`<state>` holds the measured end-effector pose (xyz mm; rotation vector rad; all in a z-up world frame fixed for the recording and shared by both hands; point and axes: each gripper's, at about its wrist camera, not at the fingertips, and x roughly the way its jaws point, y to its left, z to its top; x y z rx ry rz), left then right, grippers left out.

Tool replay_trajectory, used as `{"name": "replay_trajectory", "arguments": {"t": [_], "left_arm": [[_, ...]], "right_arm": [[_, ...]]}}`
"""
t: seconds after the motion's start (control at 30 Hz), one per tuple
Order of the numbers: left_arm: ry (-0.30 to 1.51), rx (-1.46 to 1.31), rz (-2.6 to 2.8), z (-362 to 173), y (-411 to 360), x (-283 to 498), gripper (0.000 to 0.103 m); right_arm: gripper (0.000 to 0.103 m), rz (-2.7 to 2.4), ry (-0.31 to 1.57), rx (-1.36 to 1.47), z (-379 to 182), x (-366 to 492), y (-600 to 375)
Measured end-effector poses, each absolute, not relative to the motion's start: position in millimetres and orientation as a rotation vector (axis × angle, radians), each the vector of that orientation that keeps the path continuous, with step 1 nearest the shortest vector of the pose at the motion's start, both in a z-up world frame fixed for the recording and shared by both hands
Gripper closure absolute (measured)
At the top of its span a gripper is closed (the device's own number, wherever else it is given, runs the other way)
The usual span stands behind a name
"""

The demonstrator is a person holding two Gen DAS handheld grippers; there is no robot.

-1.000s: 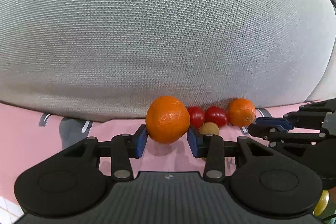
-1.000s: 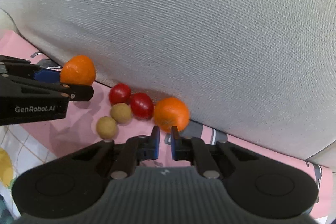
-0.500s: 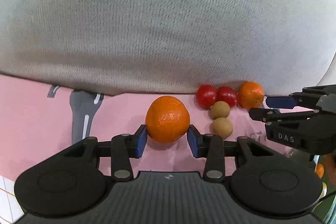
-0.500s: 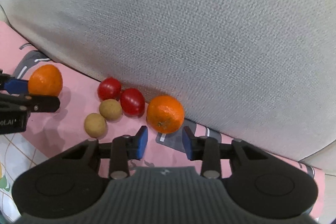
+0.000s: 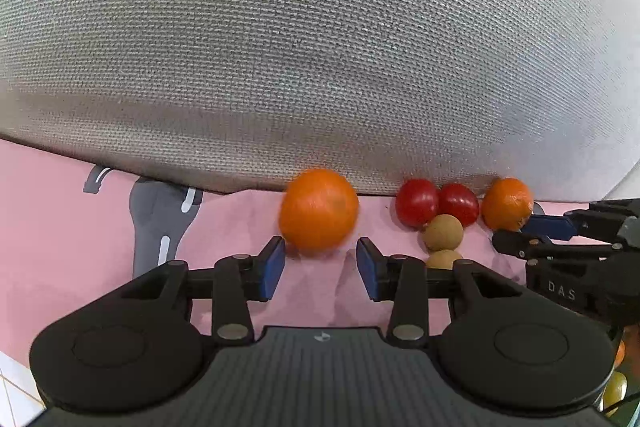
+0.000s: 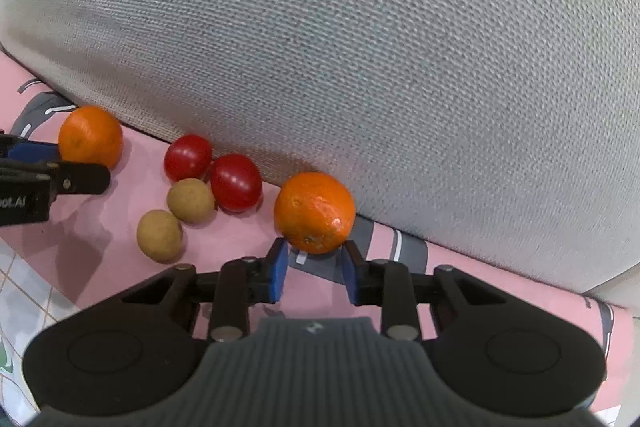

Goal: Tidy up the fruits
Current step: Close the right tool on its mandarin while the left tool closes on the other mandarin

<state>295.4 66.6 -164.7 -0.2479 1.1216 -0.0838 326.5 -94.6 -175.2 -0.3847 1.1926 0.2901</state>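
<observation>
Between the tips of the left claw [image 5: 321, 263], a blurred orange [image 5: 319, 209] lay on the pink mat [image 5: 80, 227]. The jaws stood about as wide as the fruit, which sat just past the blue pads, and they did not appear to press it. To the right, the right claw [image 6: 314, 267] had just been closing its jaws to a narrower gap. Only the near underside of a second orange [image 6: 314, 213] came between the tips. They touched the fruit, but whether they pinched it could not be told. Between the two oranges sat two cherry tomatoes [image 6: 236, 183], touching each other, on the far side against the cushion. Two longans [image 6: 190, 199] lay just nearer, one touching a tomato, the other nearer and further left. Behind all the fruit rose a grey woven cushion [image 6: 360, 47], its lower edge resting on the mat. At the near left corner a tiled surface [image 6: 16, 287] showed past the mat's edge.
</observation>
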Motion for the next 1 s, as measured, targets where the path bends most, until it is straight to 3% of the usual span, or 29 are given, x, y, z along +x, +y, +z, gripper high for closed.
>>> {"name": "replay_trajectory", "arguments": {"t": [0.07,0.23,0.37,0.47,0.57,0.6,0.7,0.83,1.0], "left_arm": [[1.119,-0.250,-0.075,-166.1,66.0,296.3,0.057],[1.108,-0.273,-0.063,-165.2,71.3,292.7,0.083],[1.109,-0.302,-0.067,-165.7,76.5,289.6,0.092],[1.108,-0.317,-0.078,-169.0,81.0,288.4,0.092],[1.083,-0.349,-0.098,-170.8,87.7,283.1,0.087],[1.076,-0.363,-0.101,-171.1,90.2,282.0,0.081],[1.059,-0.405,-0.114,-170.1,90.9,279.6,0.074],[1.050,-0.415,-0.114,-170.9,89.5,282.5,0.060],[1.032,-0.424,-0.090,-173.0,85.8,287.4,0.044]], "right_arm": [[0.077,0.290,1.191,-0.381,-175.6,326.9,-97.4],[0.078,0.285,1.182,-0.353,-177.1,328.0,-101.5],[0.083,0.291,1.172,-0.339,-168.9,324.4,-103.4],[0.101,0.302,1.169,-0.333,-161.3,319.0,-105.2],[0.103,0.309,1.158,-0.337,-152.3,311.4,-105.3],[0.103,0.311,1.157,-0.339,-150.6,311.3,-106.4],[0.096,0.304,1.142,-0.339,-146.0,313.1,-111.9],[0.076,0.323,1.117,-0.336,-138.4,312.8,-116.2],[0.070,0.342,1.097,-0.325,-127.9,315.0,-118.0]]}}
